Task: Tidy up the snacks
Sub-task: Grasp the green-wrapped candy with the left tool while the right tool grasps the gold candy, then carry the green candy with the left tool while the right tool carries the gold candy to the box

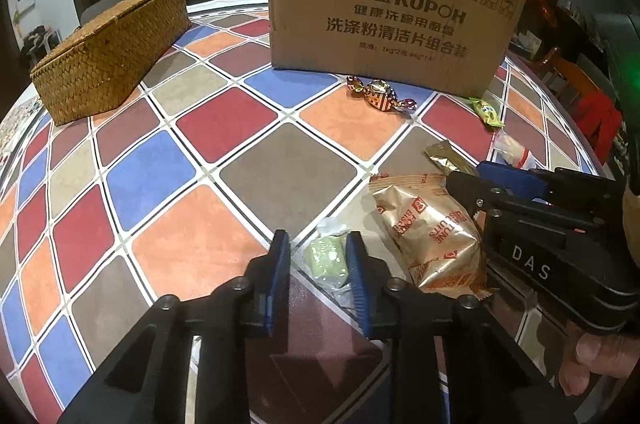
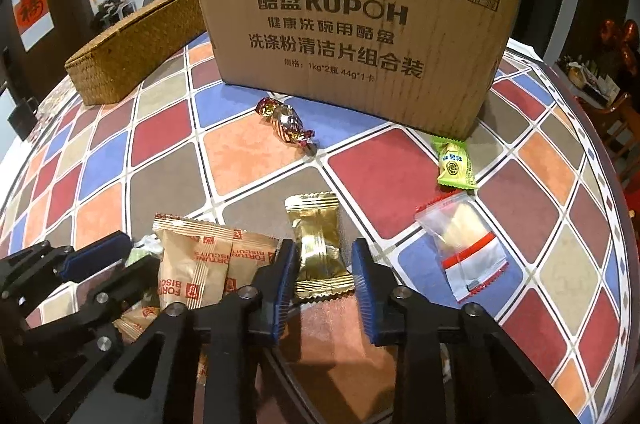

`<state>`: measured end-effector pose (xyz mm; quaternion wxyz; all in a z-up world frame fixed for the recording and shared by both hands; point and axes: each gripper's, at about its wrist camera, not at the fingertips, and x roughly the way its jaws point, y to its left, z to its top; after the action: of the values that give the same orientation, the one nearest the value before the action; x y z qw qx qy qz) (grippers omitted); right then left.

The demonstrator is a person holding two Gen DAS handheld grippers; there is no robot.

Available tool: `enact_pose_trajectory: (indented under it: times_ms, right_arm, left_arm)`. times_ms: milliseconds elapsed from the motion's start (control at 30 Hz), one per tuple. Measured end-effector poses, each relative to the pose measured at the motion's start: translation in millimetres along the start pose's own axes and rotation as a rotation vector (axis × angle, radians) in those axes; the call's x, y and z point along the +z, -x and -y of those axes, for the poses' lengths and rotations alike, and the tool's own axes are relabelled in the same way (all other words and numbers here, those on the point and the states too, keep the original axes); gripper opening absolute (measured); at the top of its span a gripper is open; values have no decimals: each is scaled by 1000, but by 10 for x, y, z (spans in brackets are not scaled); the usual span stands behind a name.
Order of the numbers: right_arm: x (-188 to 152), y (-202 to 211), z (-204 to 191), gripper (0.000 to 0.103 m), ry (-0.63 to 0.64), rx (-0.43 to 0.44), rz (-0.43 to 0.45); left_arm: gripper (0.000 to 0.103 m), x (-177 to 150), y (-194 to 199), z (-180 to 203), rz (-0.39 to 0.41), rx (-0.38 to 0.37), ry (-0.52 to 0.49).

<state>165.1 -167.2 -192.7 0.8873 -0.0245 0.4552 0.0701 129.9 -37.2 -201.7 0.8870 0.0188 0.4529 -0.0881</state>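
Observation:
My left gripper (image 1: 318, 244) is open with its fingers on either side of a pale green snack in clear wrap (image 1: 326, 262), low over the table. My right gripper (image 2: 324, 250) is open around a gold foil packet (image 2: 320, 248). Fortune biscuit packets (image 1: 432, 232) lie between the two grippers; they also show in the right wrist view (image 2: 200, 260). A foil-wrapped candy (image 2: 286, 121), a green packet (image 2: 454, 163) and a clear zip bag with red trim (image 2: 464, 244) lie on the table. A woven basket (image 1: 112, 51) and a cardboard box (image 1: 384, 7) stand at the back.
The table wears a checked cloth (image 1: 200, 119) of red, blue, orange and brown squares. The right gripper's body (image 1: 560, 236) sits close to the right of the left one. Chairs and room clutter (image 2: 612, 91) lie beyond the table's right edge.

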Motion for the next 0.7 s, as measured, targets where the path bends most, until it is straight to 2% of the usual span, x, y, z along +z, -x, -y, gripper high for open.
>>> enact_pose_trajectory:
  times_ms: [67, 700]
  right_arm:
    - [1, -3, -1, 28, -3, -2, 1]
    - [72, 187, 13, 25, -21, -11, 44]
  left_arm:
    - [19, 6, -3, -5, -1, 0, 0]
    - [19, 88, 134, -11, 32, 0, -5]
